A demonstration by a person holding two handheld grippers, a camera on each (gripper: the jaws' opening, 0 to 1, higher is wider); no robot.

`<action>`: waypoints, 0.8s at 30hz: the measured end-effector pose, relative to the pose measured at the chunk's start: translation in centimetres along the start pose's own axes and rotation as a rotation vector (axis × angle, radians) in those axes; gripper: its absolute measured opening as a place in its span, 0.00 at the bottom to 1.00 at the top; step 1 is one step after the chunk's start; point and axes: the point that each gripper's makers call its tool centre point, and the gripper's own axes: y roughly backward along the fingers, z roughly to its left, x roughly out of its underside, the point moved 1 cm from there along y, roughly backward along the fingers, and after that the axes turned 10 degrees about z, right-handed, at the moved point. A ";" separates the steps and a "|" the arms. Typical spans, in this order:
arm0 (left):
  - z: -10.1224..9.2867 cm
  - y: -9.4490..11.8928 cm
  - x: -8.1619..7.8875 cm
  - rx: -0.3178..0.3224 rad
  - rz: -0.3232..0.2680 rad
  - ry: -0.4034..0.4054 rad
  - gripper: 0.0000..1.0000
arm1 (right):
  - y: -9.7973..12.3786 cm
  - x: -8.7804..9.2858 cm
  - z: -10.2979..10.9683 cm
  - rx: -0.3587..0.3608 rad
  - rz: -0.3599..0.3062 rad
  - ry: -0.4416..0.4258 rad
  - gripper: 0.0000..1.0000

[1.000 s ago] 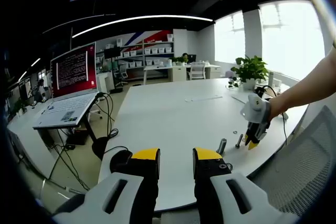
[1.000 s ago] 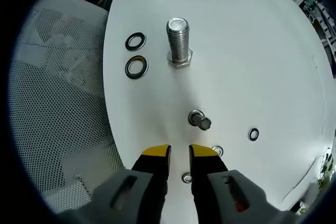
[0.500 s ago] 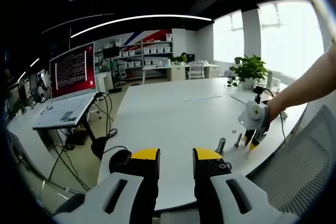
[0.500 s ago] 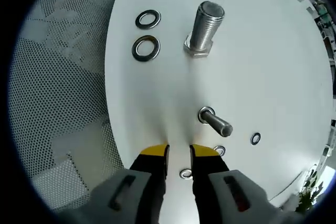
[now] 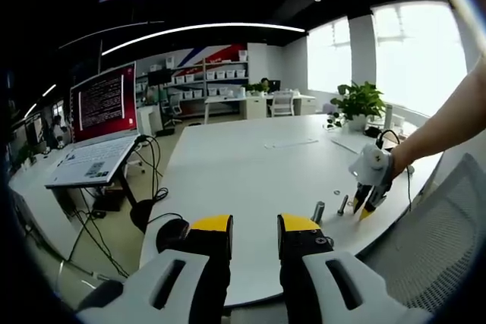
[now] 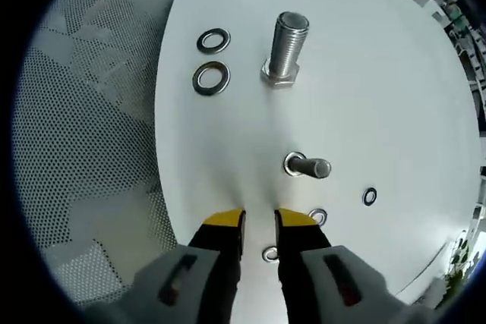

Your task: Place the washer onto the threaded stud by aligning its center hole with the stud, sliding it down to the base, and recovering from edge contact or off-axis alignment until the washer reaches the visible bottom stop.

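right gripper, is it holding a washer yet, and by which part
Nothing is held. The right gripper is open above the table, its jaws empty; a small washer lies flat on the table between and below them. The left gripper is empty too.

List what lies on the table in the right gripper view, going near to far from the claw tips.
Right claw tips, then small washer between them, washer by the right tip, thin stud, lower large washer, large threaded stud, upper large washer.
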 end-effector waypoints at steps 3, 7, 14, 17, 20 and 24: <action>-0.1 0.0 0.0 0.006 0.001 -0.002 0.21 | 0.2 -0.2 0.6 -0.081 -0.015 -0.126 0.14; -0.2 0.0 -0.2 0.014 -0.013 -0.005 0.21 | 1.7 -0.6 0.1 -0.040 -0.046 -0.106 0.16; -0.3 -0.2 -0.4 0.017 -0.009 -0.011 0.21 | 4.9 0.5 -0.5 -0.004 -0.120 -0.142 0.17; -0.2 -0.4 -0.2 0.006 0.008 -0.012 0.21 | 4.8 1.7 -0.9 -0.002 -0.119 -0.152 0.22; 0.0 -0.3 -0.3 -0.003 0.000 -0.004 0.20 | 4.6 3.6 -2.4 0.055 -0.100 -0.166 0.25; 0.2 -0.4 0.2 -0.001 0.030 -0.002 0.20 | 4.4 5.1 -2.5 0.030 -0.111 -0.183 0.25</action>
